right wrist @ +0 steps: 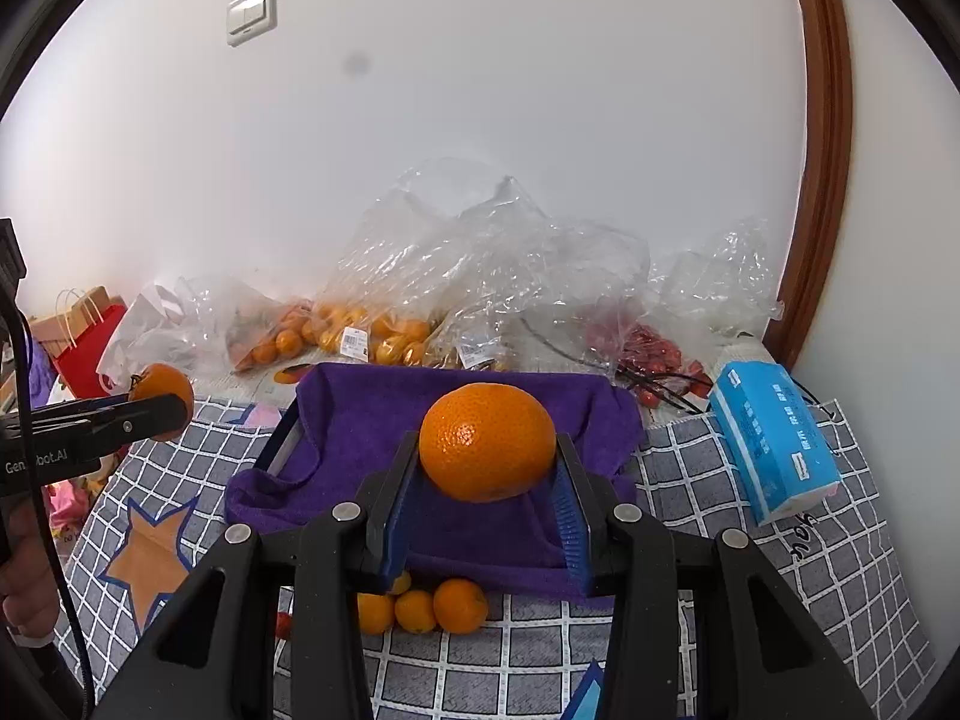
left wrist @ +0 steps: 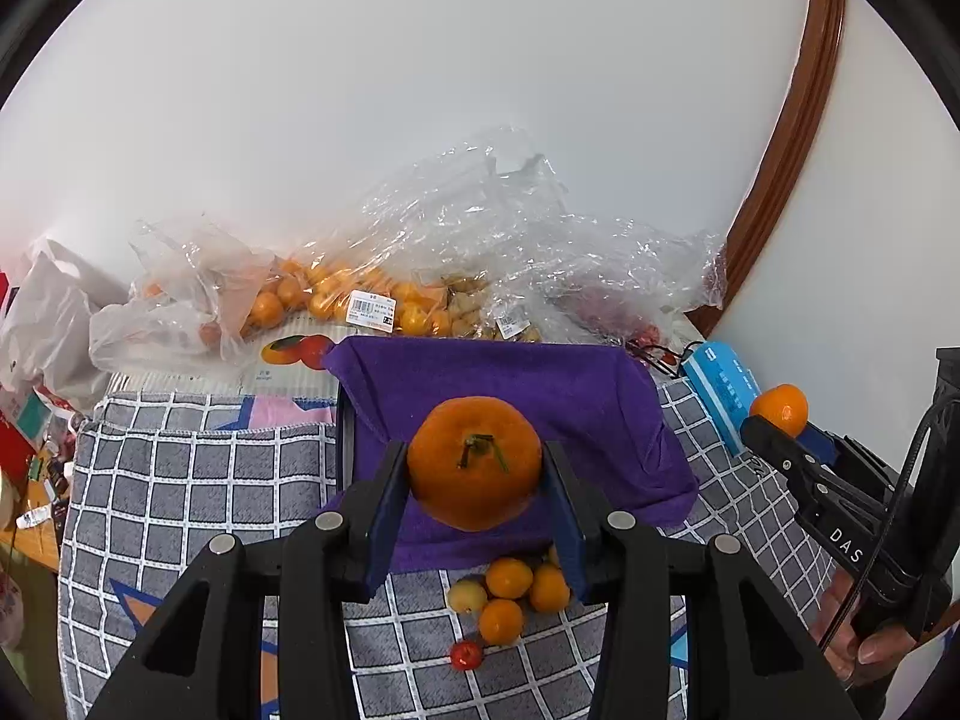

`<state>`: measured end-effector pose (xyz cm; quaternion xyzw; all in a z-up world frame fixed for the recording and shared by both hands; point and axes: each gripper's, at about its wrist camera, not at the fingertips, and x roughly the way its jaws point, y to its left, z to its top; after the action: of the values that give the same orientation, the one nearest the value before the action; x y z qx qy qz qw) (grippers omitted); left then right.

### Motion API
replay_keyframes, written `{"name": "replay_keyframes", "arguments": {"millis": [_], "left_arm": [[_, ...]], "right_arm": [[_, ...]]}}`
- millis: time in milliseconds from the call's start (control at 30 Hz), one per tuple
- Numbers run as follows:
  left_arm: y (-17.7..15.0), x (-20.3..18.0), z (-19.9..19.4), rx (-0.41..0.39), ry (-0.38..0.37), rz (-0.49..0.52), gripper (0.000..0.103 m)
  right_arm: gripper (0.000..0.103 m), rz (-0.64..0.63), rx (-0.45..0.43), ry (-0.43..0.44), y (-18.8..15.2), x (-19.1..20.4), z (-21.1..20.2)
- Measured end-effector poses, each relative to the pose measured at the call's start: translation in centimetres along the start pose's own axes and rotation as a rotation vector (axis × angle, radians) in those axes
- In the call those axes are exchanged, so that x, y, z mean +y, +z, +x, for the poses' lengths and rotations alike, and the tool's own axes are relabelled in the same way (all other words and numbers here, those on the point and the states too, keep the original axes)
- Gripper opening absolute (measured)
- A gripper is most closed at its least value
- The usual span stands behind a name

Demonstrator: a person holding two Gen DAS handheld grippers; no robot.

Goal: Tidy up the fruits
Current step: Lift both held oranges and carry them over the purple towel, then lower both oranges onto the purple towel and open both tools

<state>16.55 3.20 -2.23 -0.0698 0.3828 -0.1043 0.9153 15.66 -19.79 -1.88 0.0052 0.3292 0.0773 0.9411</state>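
My left gripper is shut on a stemmed orange mandarin, held above a tray draped with a purple cloth. My right gripper is shut on a smooth orange above the same purple cloth. Each gripper shows in the other's view: the right one with its orange at the right edge, the left one with its mandarin at the left edge. Several small oranges and a small red fruit lie on the checked cloth in front of the tray; the oranges also show in the right wrist view.
Clear plastic bags of oranges, pale fruit and red fruit lie along the back wall. A blue tissue pack lies at the right. Red paper bags and clutter stand at the left. A grey checked cloth covers the table.
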Motion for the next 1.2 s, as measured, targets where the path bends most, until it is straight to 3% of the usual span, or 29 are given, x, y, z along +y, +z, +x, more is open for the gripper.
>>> {"name": "replay_keyframes", "arguments": {"millis": [1200], "left_arm": [[3.5, 3.3, 10.7, 0.092, 0.015, -0.041, 0.042]], "right_arm": [[0.041, 0.019, 0.085, -0.002, 2.0, -2.3, 11.4]]}}
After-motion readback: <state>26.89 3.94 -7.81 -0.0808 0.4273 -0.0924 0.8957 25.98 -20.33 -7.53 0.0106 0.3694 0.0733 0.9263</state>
